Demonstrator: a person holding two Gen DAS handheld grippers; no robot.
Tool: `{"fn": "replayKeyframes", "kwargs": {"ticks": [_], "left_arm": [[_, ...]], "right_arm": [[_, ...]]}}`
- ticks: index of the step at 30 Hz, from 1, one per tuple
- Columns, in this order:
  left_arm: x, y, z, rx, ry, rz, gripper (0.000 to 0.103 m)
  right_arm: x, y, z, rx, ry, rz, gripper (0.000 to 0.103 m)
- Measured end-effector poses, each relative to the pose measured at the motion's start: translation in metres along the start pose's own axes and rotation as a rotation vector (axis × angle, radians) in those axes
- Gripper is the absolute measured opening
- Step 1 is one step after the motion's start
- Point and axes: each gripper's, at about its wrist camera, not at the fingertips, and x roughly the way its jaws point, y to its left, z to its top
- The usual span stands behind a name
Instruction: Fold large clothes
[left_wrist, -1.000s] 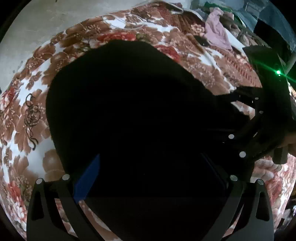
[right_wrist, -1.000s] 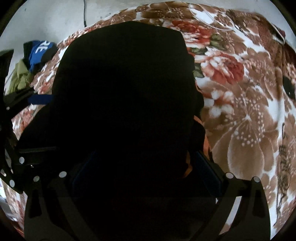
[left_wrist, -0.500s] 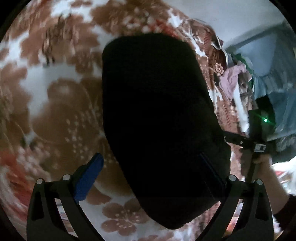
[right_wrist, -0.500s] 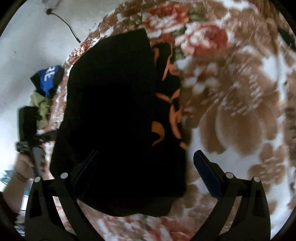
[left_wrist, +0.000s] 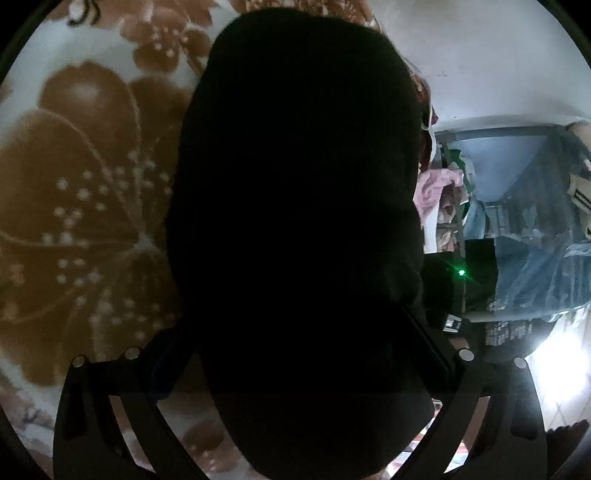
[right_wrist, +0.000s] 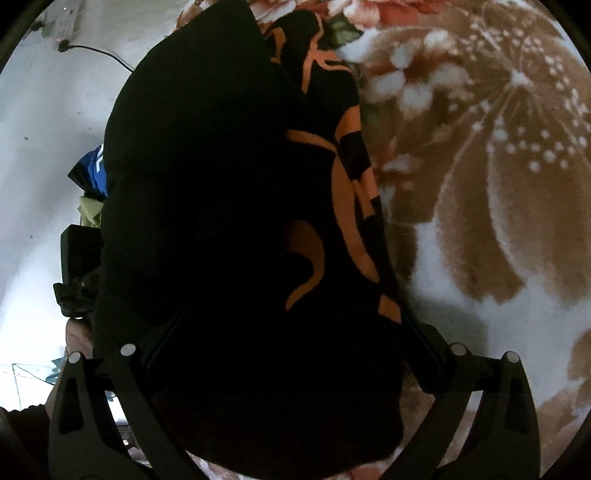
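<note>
Lifting a black garment (right_wrist: 207, 221) with orange print above the floral blanket (right_wrist: 498, 221).
Left gripper (left_wrist: 295, 369) and right gripper (right_wrist: 284, 354) each stand wide, fabric filling the gap; actual grip can't be told.

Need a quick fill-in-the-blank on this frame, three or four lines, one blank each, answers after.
1. The black garment carries curved markings coloured ______.
2. The garment lies on a white blanket printed with large brown ______.
3. In the right wrist view, the small light above the hand sits at the base of the ______ gripper's black camera unit.
4. In the left wrist view, the light on the black device is ______.

Missing words: orange; flowers; left; green
</note>
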Motion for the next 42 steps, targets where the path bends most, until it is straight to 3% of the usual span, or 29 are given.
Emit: {"fn": "replayKeyframes", "kwargs": {"ticks": [8,13,18,21,23,28,33,42], "left_arm": [[0.020,-0.001,-0.007,-0.033,0.036,-0.010,0.099],[0.025,0.003,-0.004,-0.034,0.039,-0.029,0.099],[0.031,-0.006,-0.004,-0.008,0.025,-0.028,0.097],[0.027,-0.015,-0.003,0.018,0.017,-0.044,0.083],[0.024,-0.019,-0.005,0.034,0.019,-0.055,0.072],[0.013,-0.027,-0.007,0.041,-0.010,-0.090,0.064],[-0.004,-0.061,-0.004,0.139,-0.020,-0.081,0.062],[-0.019,-0.108,-0.012,0.206,-0.040,-0.112,0.062]], "right_arm": [[0.012,0.026,0.006,-0.017,0.016,-0.038,0.099],[0.019,0.019,0.005,0.001,0.008,0.012,0.099],[0.019,0.017,0.004,-0.009,-0.006,0.073,0.074],[0.015,0.018,0.006,-0.034,-0.007,0.081,0.058],[0.014,0.018,0.008,-0.054,-0.003,0.088,0.053],[-0.004,0.035,0.004,-0.126,-0.034,0.047,0.043],[-0.021,0.058,-0.003,-0.194,-0.060,0.038,0.042],[-0.043,0.085,-0.014,-0.198,-0.117,0.103,0.042]]}}
